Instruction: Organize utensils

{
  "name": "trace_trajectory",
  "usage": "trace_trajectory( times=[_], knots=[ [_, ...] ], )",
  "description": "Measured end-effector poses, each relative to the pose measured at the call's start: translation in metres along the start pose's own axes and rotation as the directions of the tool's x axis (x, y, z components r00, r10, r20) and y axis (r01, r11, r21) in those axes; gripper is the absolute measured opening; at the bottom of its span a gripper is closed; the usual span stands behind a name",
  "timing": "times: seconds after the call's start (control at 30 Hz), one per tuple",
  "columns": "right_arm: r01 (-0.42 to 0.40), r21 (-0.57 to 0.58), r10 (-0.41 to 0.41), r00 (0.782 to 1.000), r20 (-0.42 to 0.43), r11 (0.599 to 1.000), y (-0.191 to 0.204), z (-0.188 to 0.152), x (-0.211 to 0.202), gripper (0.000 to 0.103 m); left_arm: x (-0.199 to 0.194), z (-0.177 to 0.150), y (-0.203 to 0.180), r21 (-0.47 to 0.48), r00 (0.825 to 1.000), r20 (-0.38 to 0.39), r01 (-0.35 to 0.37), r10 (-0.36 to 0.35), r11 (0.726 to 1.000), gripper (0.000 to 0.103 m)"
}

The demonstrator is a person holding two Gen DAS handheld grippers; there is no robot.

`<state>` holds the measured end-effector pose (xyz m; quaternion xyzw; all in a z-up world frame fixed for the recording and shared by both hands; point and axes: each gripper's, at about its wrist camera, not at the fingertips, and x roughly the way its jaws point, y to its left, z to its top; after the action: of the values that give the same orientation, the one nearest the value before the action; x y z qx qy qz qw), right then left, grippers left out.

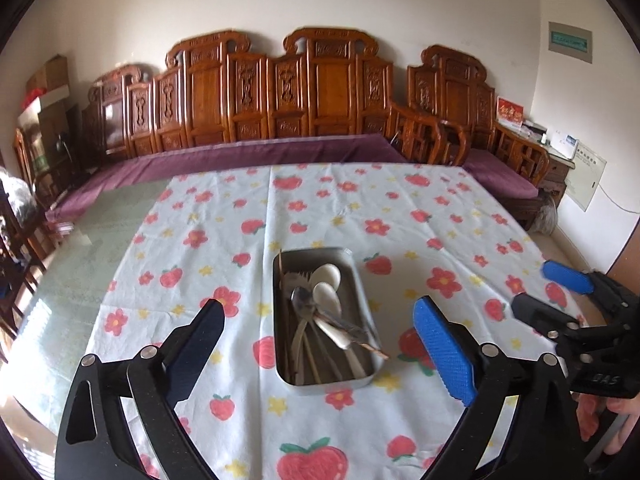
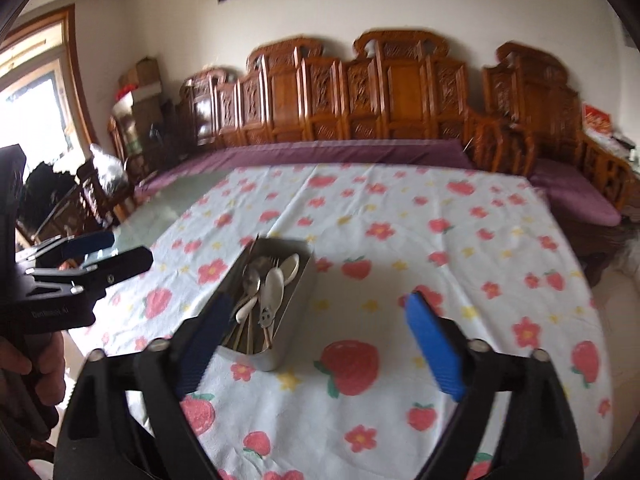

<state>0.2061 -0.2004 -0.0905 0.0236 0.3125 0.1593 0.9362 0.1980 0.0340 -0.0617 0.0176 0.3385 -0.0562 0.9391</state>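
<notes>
left wrist view: the left gripper (image 1: 320,344) stands wide open with nothing between its pads. the metal tray (image 1: 362,304) lies on the tablecloth (image 1: 224,216) in the gap between the two fingers, a little ahead of them and touching neither. in the tray lie white spoons (image 1: 326,276), metal spoons (image 1: 302,300), a fork (image 1: 294,278) and chopsticks (image 1: 283,280), bowls toward the far end. one chopstick tip sticks out over the tray's near right rim. the right gripper (image 1: 548,292) shows at the right edge, open and empty, well apart from the tray, with a hand (image 1: 616,424) below it.

right wrist view: the right gripper (image 2: 316,320) is spread wide and grips nothing. the tray (image 2: 298,304) sits just ahead of the left finger (image 2: 204,340), which overlaps its near left wall; the right finger (image 2: 434,344) is well clear of it, over bare cloth. the left gripper (image 2: 120,250) is at the left edge, open, apart from the tray. the picture is blurred.
</notes>
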Motion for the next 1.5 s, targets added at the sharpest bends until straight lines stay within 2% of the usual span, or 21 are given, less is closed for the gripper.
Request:
trace_trajectory(
  times=[0.07,0.27,0.4,0.5,0.83,1.5],
  knots=[
    [0.026,0.001,-0.026,0.999,0.042,1.000,-0.003,0.004,-0.023,0.100,-0.015,0.002,-0.008,0.011,1.000,0.029,-0.010,0.009,1.000,0.096],
    [0.072,0.000,-0.072,0.986,0.149,0.997,-0.005,0.010,-0.081,0.101,-0.060,0.003,-0.026,-0.018,0.995,0.102,-0.004,0.006,1.000,0.096],
    [0.096,0.015,-0.098,0.979,0.179,0.995,-0.006,0.008,-0.106,0.101,-0.081,0.001,-0.035,-0.018,0.990,0.137,-0.037,0.039,0.999,0.096],
    [0.098,0.019,-0.100,0.976,0.195,0.995,-0.006,0.006,-0.118,0.101,-0.092,-0.001,-0.037,-0.027,0.988,0.153,-0.034,0.038,0.999,0.096],
    [0.102,0.016,-0.103,0.971,0.214,0.995,-0.003,0.004,-0.131,0.101,-0.106,-0.009,-0.049,-0.011,0.984,0.172,-0.047,0.048,0.999,0.096],
    [0.096,0.015,-0.097,0.974,0.205,0.995,0.001,-0.001,-0.125,0.101,-0.111,-0.011,-0.054,-0.026,0.981,0.192,-0.029,0.033,0.999,0.096]
  ],
)
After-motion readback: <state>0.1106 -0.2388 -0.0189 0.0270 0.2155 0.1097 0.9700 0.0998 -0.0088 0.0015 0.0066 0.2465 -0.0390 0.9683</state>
